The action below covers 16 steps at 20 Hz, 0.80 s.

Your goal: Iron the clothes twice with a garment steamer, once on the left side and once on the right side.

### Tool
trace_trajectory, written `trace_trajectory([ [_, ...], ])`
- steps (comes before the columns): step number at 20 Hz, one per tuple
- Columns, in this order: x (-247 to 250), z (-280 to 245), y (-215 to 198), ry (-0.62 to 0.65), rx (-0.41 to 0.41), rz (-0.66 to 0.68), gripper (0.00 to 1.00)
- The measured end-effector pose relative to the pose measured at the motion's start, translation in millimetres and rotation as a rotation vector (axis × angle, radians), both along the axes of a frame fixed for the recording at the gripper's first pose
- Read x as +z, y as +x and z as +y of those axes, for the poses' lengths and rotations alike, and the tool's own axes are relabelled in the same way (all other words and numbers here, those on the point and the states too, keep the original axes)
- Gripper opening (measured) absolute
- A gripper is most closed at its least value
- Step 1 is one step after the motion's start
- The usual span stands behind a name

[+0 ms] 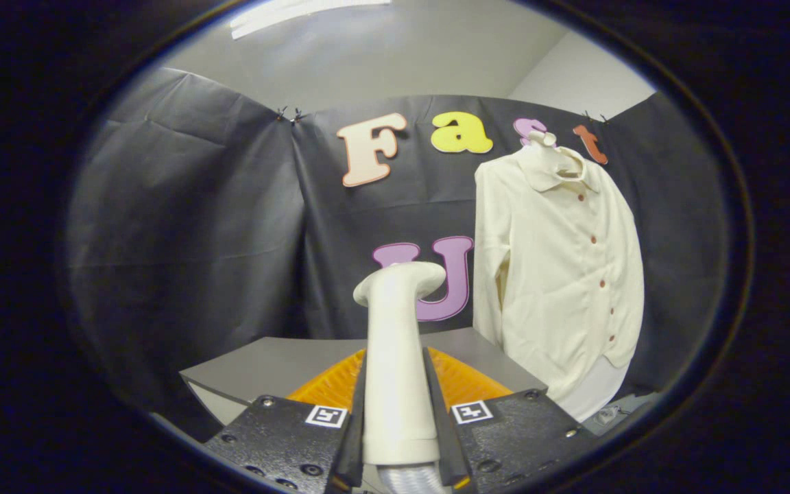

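The gripper sits at the bottom centre of the frame, its two fingers closed against either side of a pale steamer. The steamer stands upright between the fingers, gripped along its handle, and its bent head rises above the fingertips into the middle of the frame, turned toward the right. At the very bottom, below the handle, a short piece of ribbed hose comes out of the steamer's base.

Behind the fingers and the steamer lies an orange ridged mat, resting on a grey table in the lower centre. How far the mat reaches under the gripper is hard to judge, since the fingers and handle cover its middle.

To the right of centre hangs a cream shirt with a collar and a row of small reddish buttons down its front. It hangs on a pale hanger whose neck shows above the collar in the upper right, in front of the black cloth wall. The shirt's hem falls just beyond the right corner of the table. The steamer head is well apart from the shirt, to its left and lower than its collar.

Above the cloth, a light grey ceiling fills the top of the frame.
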<state>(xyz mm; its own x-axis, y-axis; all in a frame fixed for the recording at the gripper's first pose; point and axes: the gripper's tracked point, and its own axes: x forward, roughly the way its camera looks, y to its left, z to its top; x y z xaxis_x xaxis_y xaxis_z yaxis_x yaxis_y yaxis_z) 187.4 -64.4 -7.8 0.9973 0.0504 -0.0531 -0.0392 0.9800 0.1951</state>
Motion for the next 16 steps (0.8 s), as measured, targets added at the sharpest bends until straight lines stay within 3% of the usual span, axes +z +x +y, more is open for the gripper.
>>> trace_trajectory([
  [8,42.0,-78.5,-12.0,0.003,-0.061,-0.093,0.41],
  [16,60.6,-145.3,6.0,-0.021,-0.142,-0.158,0.41],
])
